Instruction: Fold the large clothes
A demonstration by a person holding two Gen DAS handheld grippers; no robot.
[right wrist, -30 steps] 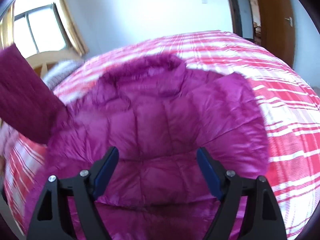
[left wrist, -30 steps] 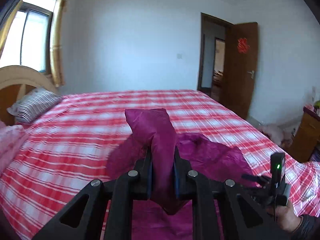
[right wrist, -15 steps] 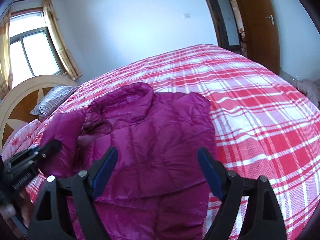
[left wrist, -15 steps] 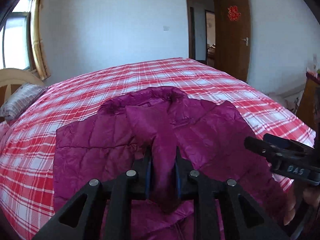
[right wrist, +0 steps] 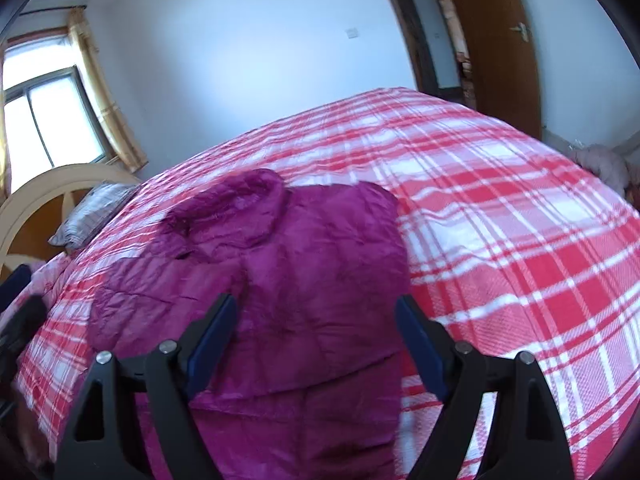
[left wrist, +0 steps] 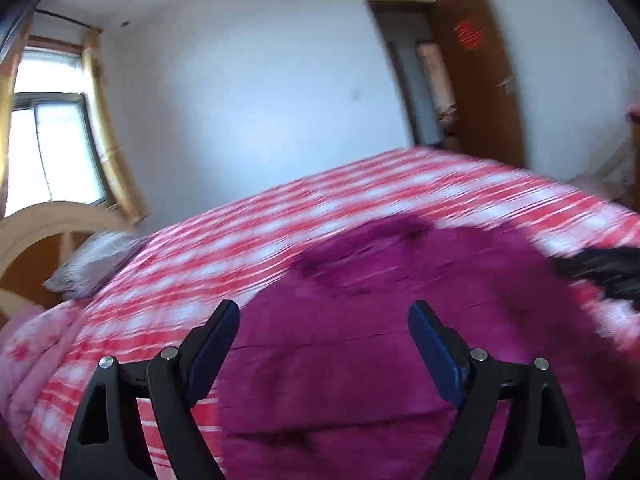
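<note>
A magenta quilted puffer jacket (right wrist: 304,280) lies flat on a red and white plaid bed (right wrist: 500,216), collar toward the far side, with a sleeve folded in over its body. It also shows, blurred, in the left wrist view (left wrist: 400,340). My left gripper (left wrist: 322,344) is open and empty above the jacket's near left part. My right gripper (right wrist: 314,336) is open and empty above the jacket's near middle. The right gripper shows as a dark blur at the right edge of the left wrist view (left wrist: 600,272).
A striped pillow (right wrist: 92,208) and a wooden headboard (right wrist: 44,200) are at the far left of the bed. A window with yellow curtains (right wrist: 52,120) is behind them. A brown open door (right wrist: 492,40) stands at the far right. Pink bedding (left wrist: 32,344) lies at the left.
My left gripper has opened and let go of the jacket sleeve, which now lies on the jacket. Both grippers have drawn back a little; the left view is blurred by motion.
</note>
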